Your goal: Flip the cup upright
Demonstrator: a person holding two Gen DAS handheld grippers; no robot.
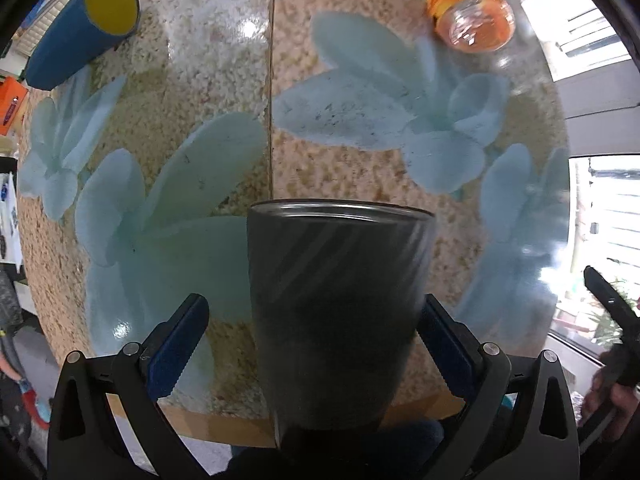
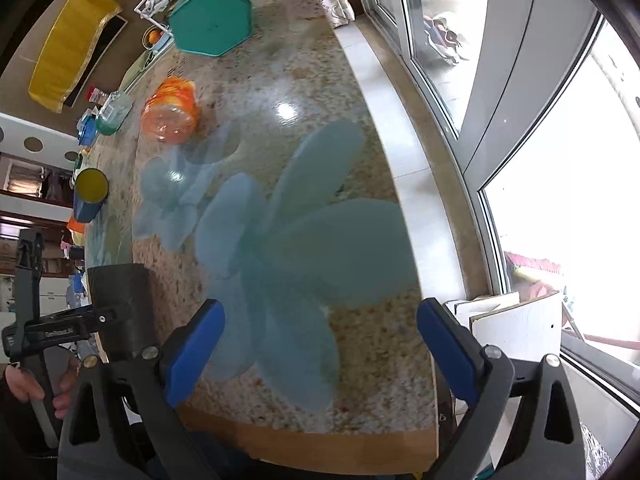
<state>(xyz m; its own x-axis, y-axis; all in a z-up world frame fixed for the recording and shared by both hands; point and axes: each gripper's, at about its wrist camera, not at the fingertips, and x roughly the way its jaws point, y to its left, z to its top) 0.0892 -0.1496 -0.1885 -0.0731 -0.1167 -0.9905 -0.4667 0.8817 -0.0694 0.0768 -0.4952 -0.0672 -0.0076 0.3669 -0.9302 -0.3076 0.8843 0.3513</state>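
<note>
Speckled stone counter (image 1: 360, 168) carries the dark cup (image 1: 340, 304) between the left gripper's (image 1: 316, 340) released fingers at 6 o'clock, while the right gripper (image 2: 320, 352) gapes, grasping nothing.

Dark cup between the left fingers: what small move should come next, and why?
Probably close the left gripper on the cup: it sits between the jaws, yet one pad stands clear of its wall, so nothing grips it firmly.

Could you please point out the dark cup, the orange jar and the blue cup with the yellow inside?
Dark cup (image 1: 340, 312): left wrist view, middle of its side wall.
Orange jar (image 1: 476, 20): left wrist view, its clear orange body.
Blue cup (image 1: 60, 52): left wrist view, its blue outer wall.
</note>
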